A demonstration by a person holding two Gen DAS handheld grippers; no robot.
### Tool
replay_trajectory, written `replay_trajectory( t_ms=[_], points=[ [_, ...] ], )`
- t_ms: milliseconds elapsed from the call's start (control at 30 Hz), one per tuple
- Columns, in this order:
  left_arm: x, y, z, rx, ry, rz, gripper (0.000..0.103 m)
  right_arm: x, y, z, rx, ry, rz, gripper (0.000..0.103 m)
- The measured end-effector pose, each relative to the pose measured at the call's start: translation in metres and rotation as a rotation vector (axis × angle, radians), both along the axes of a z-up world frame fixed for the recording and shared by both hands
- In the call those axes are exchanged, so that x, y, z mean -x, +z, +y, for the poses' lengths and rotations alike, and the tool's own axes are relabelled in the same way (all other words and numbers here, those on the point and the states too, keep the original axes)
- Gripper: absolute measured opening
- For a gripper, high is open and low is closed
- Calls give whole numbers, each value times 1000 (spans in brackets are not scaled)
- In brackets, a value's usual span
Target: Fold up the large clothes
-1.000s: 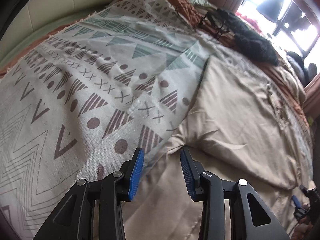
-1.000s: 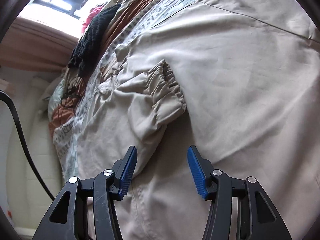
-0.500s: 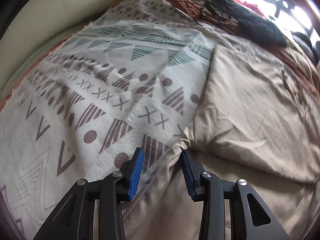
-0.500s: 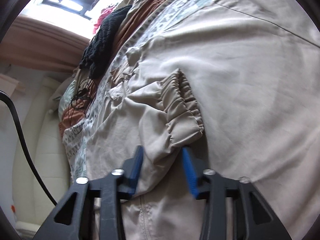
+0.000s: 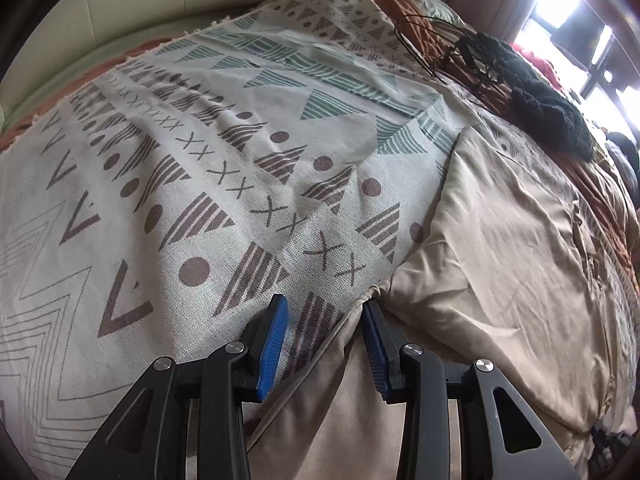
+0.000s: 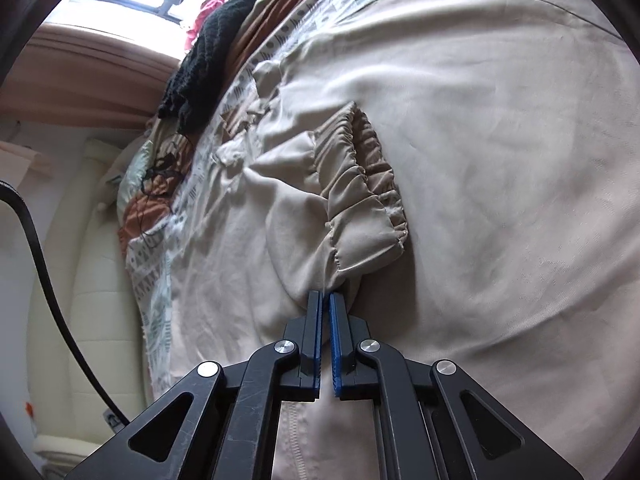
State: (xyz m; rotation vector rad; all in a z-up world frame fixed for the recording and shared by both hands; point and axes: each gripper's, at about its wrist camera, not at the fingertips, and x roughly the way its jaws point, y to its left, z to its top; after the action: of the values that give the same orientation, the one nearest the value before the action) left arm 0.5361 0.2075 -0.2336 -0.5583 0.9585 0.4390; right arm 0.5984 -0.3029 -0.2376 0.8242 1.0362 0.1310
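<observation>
On the left, the left gripper point(image 5: 325, 326) hangs with jaws apart over the edge of the thin beige fabric jacket point(image 5: 500, 264), spread across a patterned woven bedspread point(image 5: 168, 168). It looks light, limp and slippery, so grab seams. Right gripper point(image 6: 325, 300) is pinched tight on the sleeve beside the gathered elastic cuff point(image 6: 360, 200).

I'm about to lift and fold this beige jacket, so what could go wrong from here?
1. The right gripper pinches only a thin edge of fabric below the elastic cuff; it may slip out.
2. The open left gripper straddles both the beige jacket and the patterned bedspread; closing could grab both.
</observation>
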Motion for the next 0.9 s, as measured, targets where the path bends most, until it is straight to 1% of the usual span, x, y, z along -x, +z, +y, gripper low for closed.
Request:
replay_trajectory(
  t_ms=[100,167,200,233,267,300,333,367,400,467,600,767,900],
  points=[
    [7,8,1,24,12,-8,40,0,-3,-8,0,-31,38,5],
    [14,18,1,30,18,-23,40,7,2,-18,12,-69,52,10],
    [20,26,1,19,24,-39,40,10,7,-22,29,-82,50,18],
    [24,32,1,12,26,-51,40,14,14,-27,42,-95,40,35],
    [30,40,1,12,26,-71,43,19,20,-32,43,-107,23,44],
    [35,47,1,19,24,-89,46,23,27,-37,38,-119,5,56],
    [40,52,0,29,23,-104,55,25,31,-41,37,-125,-3,61],
    [44,56,-1,42,19,-120,63,28,38,-45,36,-130,-15,61],
    [50,61,-4,59,14,-139,66,31,45,-48,43,-127,-28,61],
    [56,70,-9,80,1,-157,66,37,57,-52,80,-116,-39,61],
    [63,88,-25,116,-42,-195,66,57,86,-60,202,-105,-73,61],
    [72,110,-41,123,-102,-244,66,82,122,-89,281,-116,-123,61],
    [81,127,-55,154,-128,-299,66,106,147,-112,353,-145,-156,61]
  ],
)
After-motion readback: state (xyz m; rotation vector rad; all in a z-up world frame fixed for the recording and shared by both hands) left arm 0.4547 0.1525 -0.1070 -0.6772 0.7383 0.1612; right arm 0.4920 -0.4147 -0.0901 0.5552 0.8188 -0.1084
